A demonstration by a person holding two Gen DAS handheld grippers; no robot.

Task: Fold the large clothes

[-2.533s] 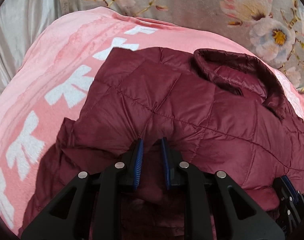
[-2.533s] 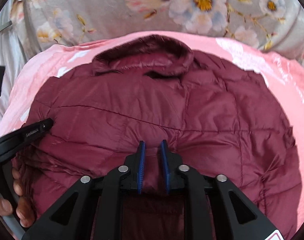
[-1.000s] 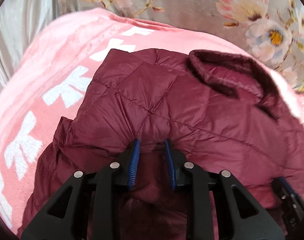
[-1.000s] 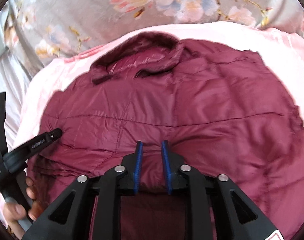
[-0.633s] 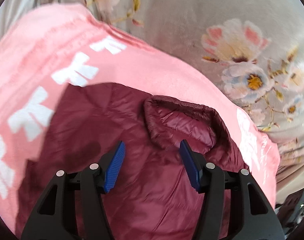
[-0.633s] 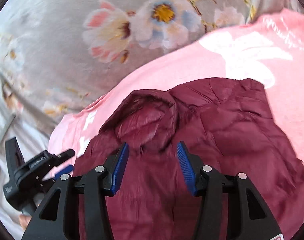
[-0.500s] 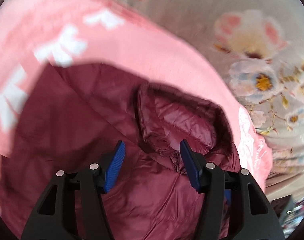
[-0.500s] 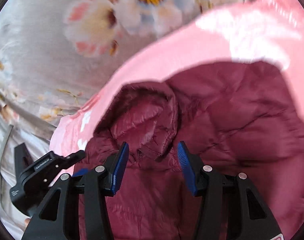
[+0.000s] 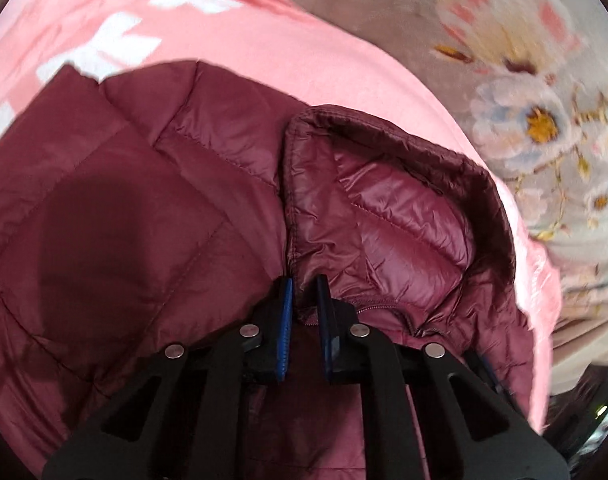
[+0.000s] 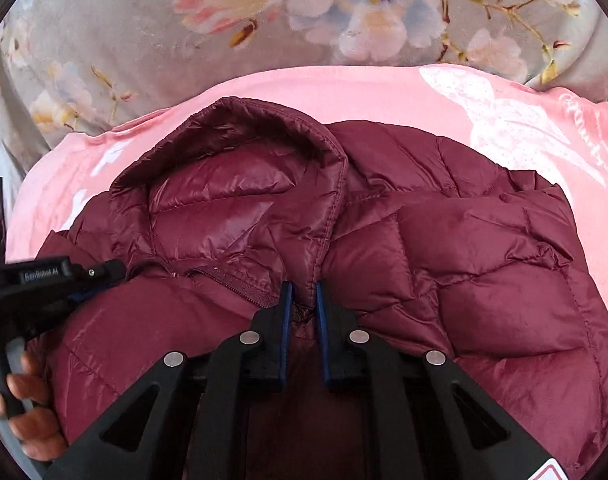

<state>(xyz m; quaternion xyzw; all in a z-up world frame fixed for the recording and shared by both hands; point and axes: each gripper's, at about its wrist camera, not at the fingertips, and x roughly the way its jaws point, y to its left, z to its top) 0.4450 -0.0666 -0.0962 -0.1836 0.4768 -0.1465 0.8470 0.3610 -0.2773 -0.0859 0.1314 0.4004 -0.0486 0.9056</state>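
On the pink blanket (image 10: 264,92), the maroon jacket (image 10: 463,272) lay under both hand-held grippers, left (image 9: 304,284) and right (image 10: 302,292), each just closed, pinching fabric beside the hood (image 9: 383,208)

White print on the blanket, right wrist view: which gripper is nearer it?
Right. Both jaws just closed on the jacket: right gripper at the hood's edge facing the white print, left gripper across the hood, farther off.
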